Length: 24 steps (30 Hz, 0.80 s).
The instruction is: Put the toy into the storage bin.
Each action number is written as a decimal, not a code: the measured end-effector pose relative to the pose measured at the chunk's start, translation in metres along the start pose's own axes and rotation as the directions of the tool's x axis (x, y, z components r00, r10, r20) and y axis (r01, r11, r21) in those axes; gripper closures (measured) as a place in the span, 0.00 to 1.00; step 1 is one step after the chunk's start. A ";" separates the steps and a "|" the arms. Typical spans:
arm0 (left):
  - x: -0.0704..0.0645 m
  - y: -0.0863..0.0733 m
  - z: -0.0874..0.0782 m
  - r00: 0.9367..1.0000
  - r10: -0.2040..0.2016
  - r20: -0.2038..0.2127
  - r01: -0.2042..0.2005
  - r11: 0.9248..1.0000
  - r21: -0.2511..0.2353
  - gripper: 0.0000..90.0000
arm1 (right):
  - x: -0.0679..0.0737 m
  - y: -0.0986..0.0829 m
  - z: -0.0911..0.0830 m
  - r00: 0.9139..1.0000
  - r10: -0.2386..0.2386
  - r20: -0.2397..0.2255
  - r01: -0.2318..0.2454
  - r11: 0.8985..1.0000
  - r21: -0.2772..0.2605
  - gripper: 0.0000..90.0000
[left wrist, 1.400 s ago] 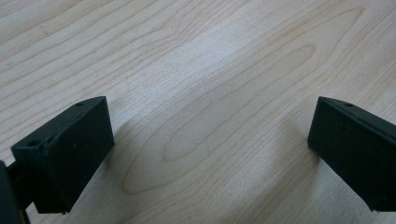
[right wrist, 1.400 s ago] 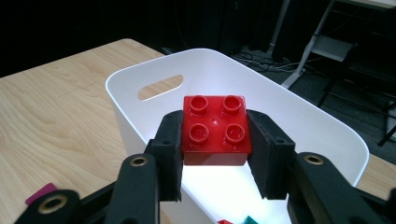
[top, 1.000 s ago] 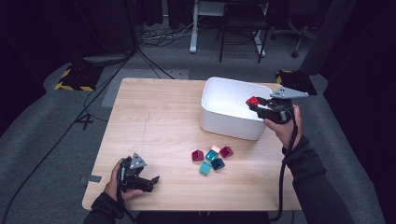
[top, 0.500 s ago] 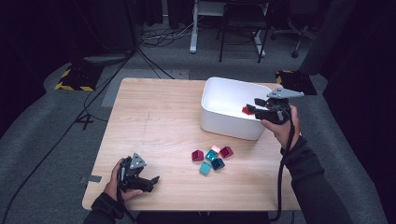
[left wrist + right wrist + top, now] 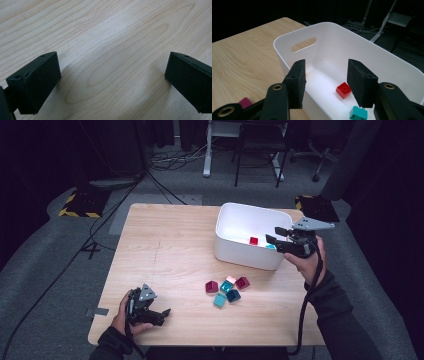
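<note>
Risk, high view: right gripper (image 5: 278, 238) hovers over the near rim of the white bin (image 5: 234, 251), so a careless pull back toward the loose bricks (image 5: 226, 290) could catch the rim and drag or tip the bin; judged, not seen.
Bricks, high view: red brick (image 5: 253, 240) lies on the bin floor with a teal brick (image 5: 270, 246) at its 3 o'clock; five more sit in a cluster on the table (image 5: 165, 250), at 7 o'clock from the bin.
Left gripper, high view: left gripper (image 5: 161, 314) rests on the table at 8 o'clock from the cluster, well apart from it.
Left gripper view: jaws wide apart, empty, only bare wood between them.
Right gripper view: jaws apart with nothing in them, above the bin's inside; red brick (image 5: 343, 89) below the gap, teal brick (image 5: 358, 112) at its 5 o'clock.
Second risk: a hurried grab in the tight cluster could knock neighbouring bricks toward the table edge.
</note>
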<state>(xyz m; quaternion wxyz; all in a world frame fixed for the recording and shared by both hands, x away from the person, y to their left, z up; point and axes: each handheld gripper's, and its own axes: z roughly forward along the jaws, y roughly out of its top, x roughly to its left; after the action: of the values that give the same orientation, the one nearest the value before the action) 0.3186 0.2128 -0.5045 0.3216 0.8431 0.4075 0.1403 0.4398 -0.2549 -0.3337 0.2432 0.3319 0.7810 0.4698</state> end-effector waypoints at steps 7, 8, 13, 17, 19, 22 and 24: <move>0.000 0.000 0.000 1.000 -0.002 0.001 0.002 1.000 0.000 0.00 | 0.015 -0.004 -0.016 0.999 -0.038 -0.034 0.036 0.999 -0.033 0.56; 0.000 0.000 0.000 1.000 -0.002 0.001 0.002 1.000 0.000 0.00 | 0.017 -0.006 -0.018 0.998 -0.045 -0.038 0.043 0.998 -0.039 0.56; 0.000 0.000 0.000 1.000 0.000 0.002 0.000 1.000 0.000 0.00 | 0.024 -0.015 -0.023 0.998 -0.057 -0.042 0.055 0.998 -0.040 0.56; 0.000 0.000 0.000 1.000 0.000 0.002 0.000 1.000 0.000 0.00 | 0.028 -0.022 -0.025 0.996 -0.070 -0.048 0.068 0.997 -0.045 0.55; 0.000 0.000 0.000 1.000 -0.002 0.001 0.002 1.000 0.000 0.00 | 0.030 -0.026 -0.027 0.996 -0.070 -0.059 0.066 0.996 -0.062 0.55; 0.000 0.000 0.000 1.000 0.000 0.002 0.000 1.000 0.000 0.00 | 0.035 -0.033 -0.029 0.995 -0.073 -0.069 0.068 0.996 -0.064 0.54; 0.000 0.000 0.000 1.000 -0.002 0.001 0.002 1.000 0.000 0.00 | 0.041 -0.039 -0.031 0.994 -0.078 -0.071 0.074 0.996 -0.054 0.54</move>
<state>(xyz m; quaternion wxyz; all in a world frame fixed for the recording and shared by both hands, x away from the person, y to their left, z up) 0.3185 0.2126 -0.5046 0.3221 0.8427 0.4082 0.1393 0.3804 -0.2553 -0.3580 0.2409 0.2781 0.7891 0.4919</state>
